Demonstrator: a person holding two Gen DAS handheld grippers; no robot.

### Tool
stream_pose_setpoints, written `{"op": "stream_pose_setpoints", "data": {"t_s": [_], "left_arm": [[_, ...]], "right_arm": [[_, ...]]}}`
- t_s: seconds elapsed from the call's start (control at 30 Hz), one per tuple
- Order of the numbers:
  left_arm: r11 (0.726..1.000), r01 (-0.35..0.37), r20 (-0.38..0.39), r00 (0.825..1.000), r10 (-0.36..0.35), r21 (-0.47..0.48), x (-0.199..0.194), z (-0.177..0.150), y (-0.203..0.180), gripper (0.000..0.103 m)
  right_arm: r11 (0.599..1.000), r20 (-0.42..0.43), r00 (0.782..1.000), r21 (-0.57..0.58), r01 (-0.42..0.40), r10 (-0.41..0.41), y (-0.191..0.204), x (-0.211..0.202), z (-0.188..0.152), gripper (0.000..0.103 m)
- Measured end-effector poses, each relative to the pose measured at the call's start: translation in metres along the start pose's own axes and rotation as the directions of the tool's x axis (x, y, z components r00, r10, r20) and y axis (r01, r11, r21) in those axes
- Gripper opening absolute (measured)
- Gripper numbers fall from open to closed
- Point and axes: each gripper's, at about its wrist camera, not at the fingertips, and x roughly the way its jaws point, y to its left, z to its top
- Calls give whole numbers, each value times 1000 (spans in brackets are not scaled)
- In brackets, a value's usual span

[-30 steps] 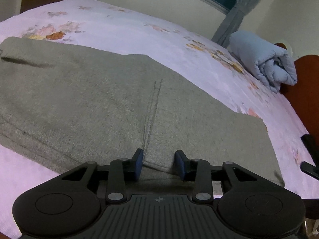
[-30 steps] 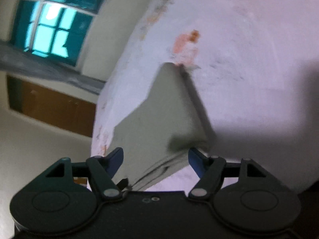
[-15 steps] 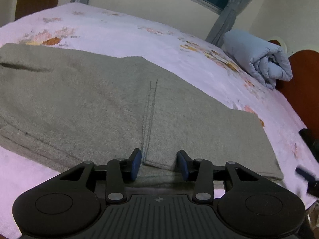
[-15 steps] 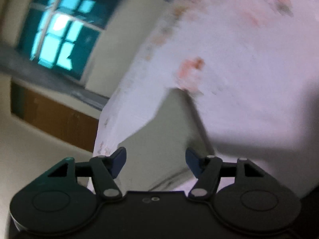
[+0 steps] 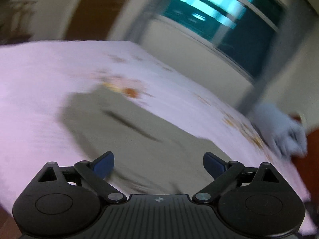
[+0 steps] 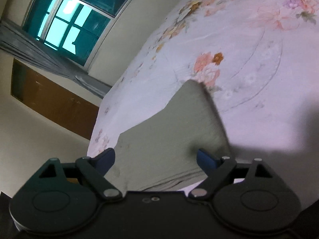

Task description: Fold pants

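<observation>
Change: the left gripper (image 5: 158, 164) is swinging away from the pants' (image 5: 139, 137) near edge, where it sat a moment ago with fingers narrow around the hem; its view is now smeared by the motion.
Left fingers: opening, standing wide apart, nothing pressed between them; the cloth is lying below and beyond.
Right gripper (image 6: 155, 159): fingers opening, spread apart over the near end of the pants (image 6: 171, 135), wider than a moment ago; no grip visible.
Meaning: both releases are suggesting a fold has just been laid down and the hands are backing off, either to regrip for another fold or to finish.
Pants: lying flat on the bed (image 6: 249, 79), a folded grey-green slab on the floral sheet, close to the near edge.
Axis: in the right view the long axis is running from near to far, tapering toward the pink flower print; layered edges are facing the gripper.
Background: window (image 6: 65, 14) and rolled blanket (image 5: 281, 131) at the far side.
</observation>
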Motion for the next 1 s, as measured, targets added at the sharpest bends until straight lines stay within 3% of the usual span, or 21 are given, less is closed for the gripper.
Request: {"op": "stream_pose_setpoints", "data": {"t_s": [0.07, 0.13, 0.27, 0.3, 0.4, 0.53, 0.67, 0.7, 0.73, 0.77, 0.83, 1.0], "left_arm": [[996, -11, 8, 1000, 12, -90, 3, 10, 36, 95], [979, 27, 14, 1000, -25, -204, 12, 16, 68, 95], [889, 85, 15, 996, -87, -450, 41, 20, 126, 94], [866, 116, 23, 993, -120, -487, 49, 22, 137, 94], [845, 166, 33, 984, -174, -509, 66, 31, 151, 94], [862, 168, 5, 982, -188, -478, 91, 45, 151, 94], [919, 128, -47, 987, -157, -374, 110, 50, 134, 94], [932, 117, -51, 988, -142, -344, 112, 50, 132, 84], [942, 86, -54, 993, -109, -323, 113, 49, 130, 53], [942, 64, -65, 994, -91, -330, 115, 48, 134, 49], [922, 108, -42, 990, -133, -372, 112, 46, 146, 42], [934, 140, 3, 989, -147, -329, 92, 51, 134, 37]], "right_arm": [[1000, -3, 1000, 9, 9, -9, 0, 8, -6, 82], [1000, -16, 1000, 13, 11, -11, 7, 21, -9, 82], [999, -50, 998, -25, 32, -34, 30, 39, -20, 82], [999, -54, 998, -31, 35, -36, 33, 41, -22, 82], [998, -48, 997, -43, 52, -54, 41, 45, -22, 82], [995, -34, 996, -50, 83, -85, 45, 52, -22, 82], [993, -24, 994, -60, 106, -108, 50, 58, -27, 82], [992, -21, 994, -64, 109, -110, 51, 60, -28, 82], [991, -18, 993, -69, 114, -115, 52, 64, -29, 82], [989, -14, 992, -79, 122, -123, 54, 66, -30, 82], [987, -12, 991, -100, 129, -131, 59, 72, -32, 82], [974, -24, 985, -159, 162, -168, 74, 91, -45, 82]]}}
